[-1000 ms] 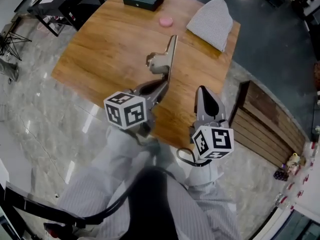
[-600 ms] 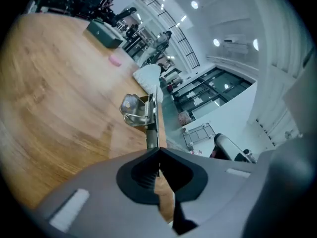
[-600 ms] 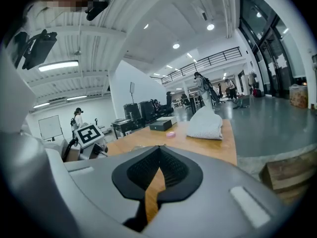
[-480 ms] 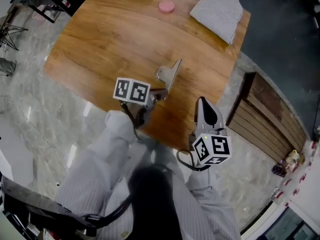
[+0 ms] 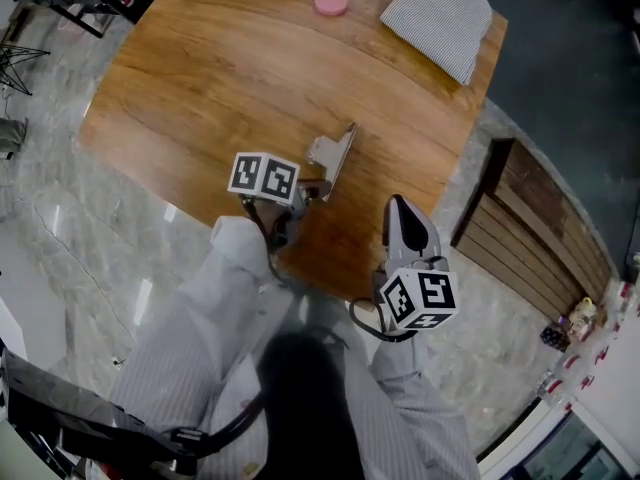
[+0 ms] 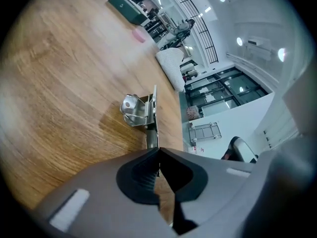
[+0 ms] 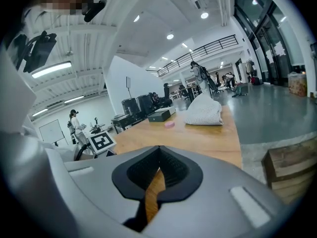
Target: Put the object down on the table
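Lowers the metal clip (image 5: pixel 333 153) from above mid-table to near the table's (image 5: pixel 220 78) front edge, left gripper (image 5: pixel 316 187) drawn back toward the body

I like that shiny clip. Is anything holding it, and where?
The left gripper pinches the clip by the near end of its thin flat plate. The right gripper is shut and holds nothing.

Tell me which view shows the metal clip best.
The left gripper view: the metal clip sits close in front of the camera, with its spring clear. The head view shows it small, from above, over the table. The right gripper view does not show it.
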The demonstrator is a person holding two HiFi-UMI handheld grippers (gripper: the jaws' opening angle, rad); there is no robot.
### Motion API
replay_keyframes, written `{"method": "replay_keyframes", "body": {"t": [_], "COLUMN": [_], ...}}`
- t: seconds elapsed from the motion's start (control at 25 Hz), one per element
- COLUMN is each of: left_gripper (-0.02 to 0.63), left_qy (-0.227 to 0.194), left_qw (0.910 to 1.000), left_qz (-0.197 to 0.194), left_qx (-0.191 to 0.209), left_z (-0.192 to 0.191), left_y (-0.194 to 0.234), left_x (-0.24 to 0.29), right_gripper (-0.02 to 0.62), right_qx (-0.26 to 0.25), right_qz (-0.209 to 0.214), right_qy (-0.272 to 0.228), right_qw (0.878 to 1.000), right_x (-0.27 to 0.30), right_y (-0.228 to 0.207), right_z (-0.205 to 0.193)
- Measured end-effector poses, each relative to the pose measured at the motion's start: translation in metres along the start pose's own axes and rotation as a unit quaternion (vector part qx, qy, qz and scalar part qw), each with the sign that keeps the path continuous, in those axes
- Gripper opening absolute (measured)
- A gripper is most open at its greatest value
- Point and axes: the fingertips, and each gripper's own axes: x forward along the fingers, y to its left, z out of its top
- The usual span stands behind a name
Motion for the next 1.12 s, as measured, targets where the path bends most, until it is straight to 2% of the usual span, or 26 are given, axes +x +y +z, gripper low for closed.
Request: {"method": "replay_keyframes", "body": {"t": [0.32,0.56,0.68,0.72,0.84,0.96,1.04,1.12], "left_gripper": [0.011,0.025,0.115,0.126,0.187,0.218,0.21,0.153], "left_qy": [0.018,0.004,-0.008,-0.01,-0.017,-0.046,-0.073,-0.104], "left_qw": [0.9993,0.9988,0.999,0.999,0.999,0.9977,0.9954,0.9913], "left_qz": [0.033,0.046,0.035,0.036,0.041,0.05,0.054,0.052], "left_qx": [0.004,-0.017,-0.026,-0.025,-0.011,0.006,0.028,0.061], "left_z": [-0.012,-0.015,-0.012,-0.012,-0.012,-0.008,-0.001,0.009], "left_y": [0.019,0.031,0.026,0.025,0.024,0.02,0.009,-0.015], "left_x": [0.003,0.002,0.0,-0.002,-0.01,-0.03,-0.048,-0.068], "right_gripper": [0.014,0.014,0.014,0.014,0.014,0.014,0.014,0.014], "right_qx": [0.006,0.011,0.015,0.017,0.018,0.015,0.014,0.009], "right_qz": [0.005,0.011,0.012,0.012,0.014,0.019,0.029,0.036], "right_qy": [0.004,0.006,0.006,0.005,0.003,-0.001,-0.003,-0.009], "right_qw": [1.0,1.0,1.0,1.0,1.0,1.0,0.999,0.999], "right_x": [0.008,0.006,0.003,0.002,0.0,-0.003,-0.005,-0.007], "right_y": [0.004,0.005,0.006,0.007,0.009,0.013,0.018,0.024], "right_z": [-0.001,-0.003,-0.004,-0.005,-0.005,-0.003,0.001,0.01]}}
